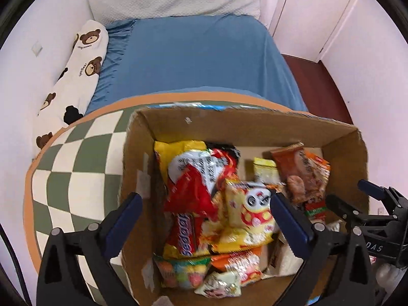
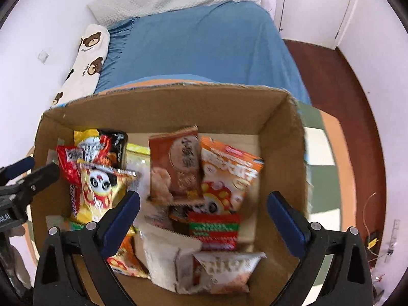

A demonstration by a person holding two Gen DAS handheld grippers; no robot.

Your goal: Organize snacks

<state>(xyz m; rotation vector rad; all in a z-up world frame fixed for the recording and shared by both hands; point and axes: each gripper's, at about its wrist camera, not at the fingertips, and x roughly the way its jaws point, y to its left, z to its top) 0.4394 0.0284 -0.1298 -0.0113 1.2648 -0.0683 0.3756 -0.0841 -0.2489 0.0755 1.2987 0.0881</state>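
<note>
Both my left gripper (image 1: 206,213) and right gripper (image 2: 203,210) hang spread and empty above the cardboard box (image 2: 163,107) of jumbled snacks, so I should probably drop straight onto the topmost panda packet (image 1: 251,210) near the box's middle.

- The lettering on the yellow panda packet (image 1: 251,211) is smeared by motion blur and cannot be read.
- The cardboard box (image 2: 163,112) has its near wall cut off by the bottom edge.
- The white pouch (image 2: 165,262) sits half buried under neighbouring packets.
</note>
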